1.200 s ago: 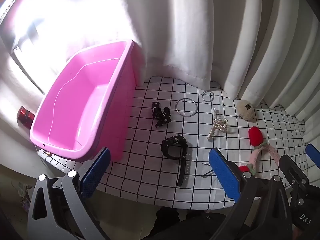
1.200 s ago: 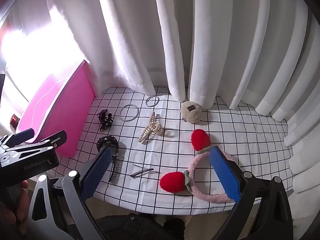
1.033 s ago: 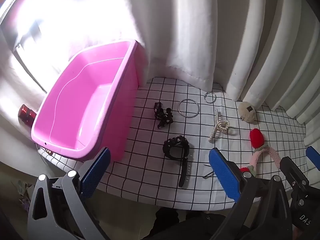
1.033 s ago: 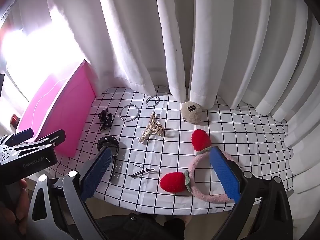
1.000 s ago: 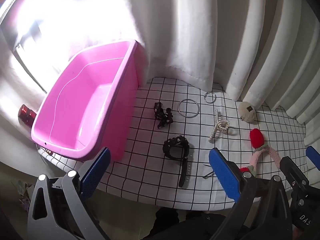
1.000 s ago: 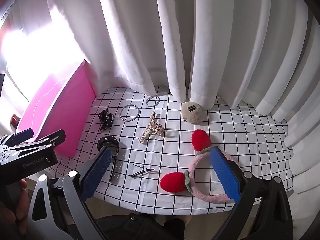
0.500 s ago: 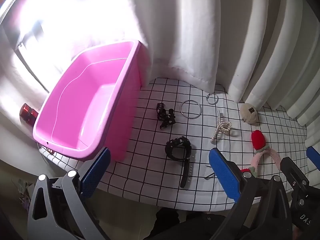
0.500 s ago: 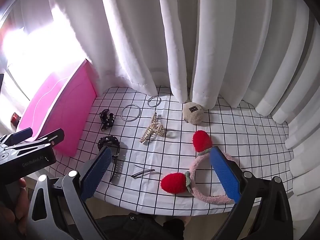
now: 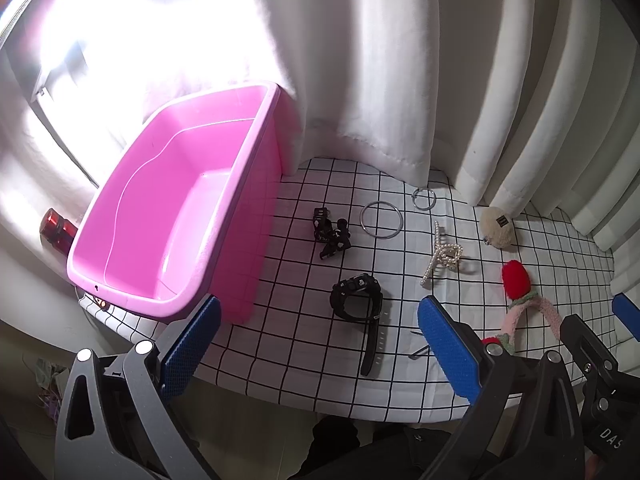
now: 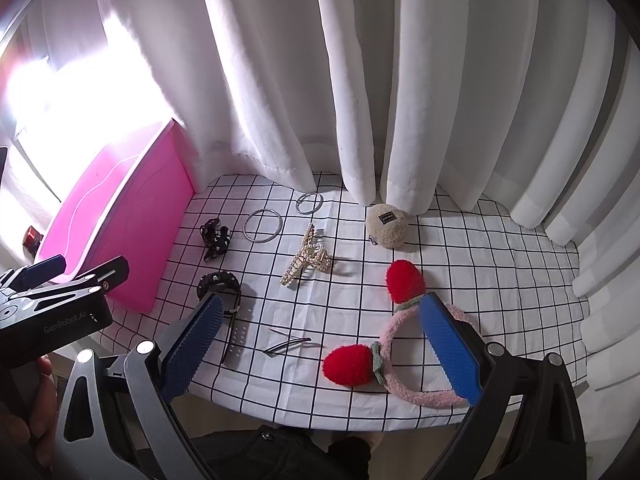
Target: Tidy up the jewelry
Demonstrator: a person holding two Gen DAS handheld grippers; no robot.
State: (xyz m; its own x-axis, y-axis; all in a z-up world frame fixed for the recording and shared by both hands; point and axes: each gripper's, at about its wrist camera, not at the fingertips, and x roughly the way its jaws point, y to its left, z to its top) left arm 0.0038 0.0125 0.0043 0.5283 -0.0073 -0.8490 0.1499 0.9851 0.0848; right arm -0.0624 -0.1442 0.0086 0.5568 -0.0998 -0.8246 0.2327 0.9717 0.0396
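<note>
Left wrist view: my left gripper [image 9: 318, 344] hangs with jaws released, empty; the pink bin [image 9: 256, 128] shows its bare interior; the headband [image 9: 532, 308] is half hidden.
Right wrist view: my right gripper [image 10: 320, 344], jaws spread, over the desk [image 10: 500, 280]; whole headband [image 10: 404, 360], pearl claw clip [image 10: 306, 260], black watch [image 10: 220, 286]; bin interior unseen.

"GenRobot.AI" is printed on the black body of the left claw [image 10: 60, 280]. "DAS" is read on the black body of the right claw [image 9: 592, 332], lower right.
</note>
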